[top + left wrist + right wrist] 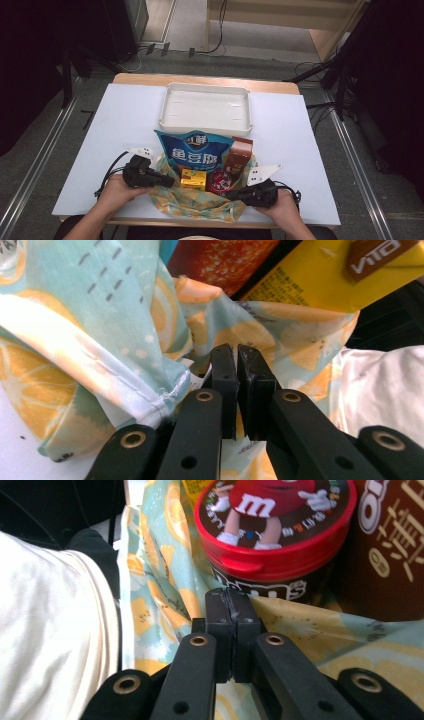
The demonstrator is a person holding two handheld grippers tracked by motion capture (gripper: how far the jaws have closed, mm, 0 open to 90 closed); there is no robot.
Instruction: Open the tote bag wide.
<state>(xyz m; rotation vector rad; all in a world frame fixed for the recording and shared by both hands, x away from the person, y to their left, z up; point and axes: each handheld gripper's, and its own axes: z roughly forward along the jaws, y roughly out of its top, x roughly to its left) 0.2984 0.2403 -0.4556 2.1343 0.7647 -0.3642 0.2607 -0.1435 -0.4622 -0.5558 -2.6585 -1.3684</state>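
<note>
A lemon-print cloth bag (195, 204) lies open at the near edge of the table and holds snacks: a blue packet (195, 150), a yellow box (192, 178), a red M&M's tub (218, 182) and a brown box (239, 156). My left gripper (170, 178) is at the bag's left rim. In the left gripper view it (236, 365) is shut, with a sliver of the cloth (100, 315) pinched between the jaws under the yellow box (310, 275). My right gripper (235, 192) is at the bag's right rim. There it (231, 610) is shut tight against the cloth (165, 580), just before the tub (270, 530).
A white tray (205, 107) sits behind the bag near the table's far edge. The pale blue table top (120, 125) stretches out to both sides. The person's white shirt (50, 630) is close behind the bag.
</note>
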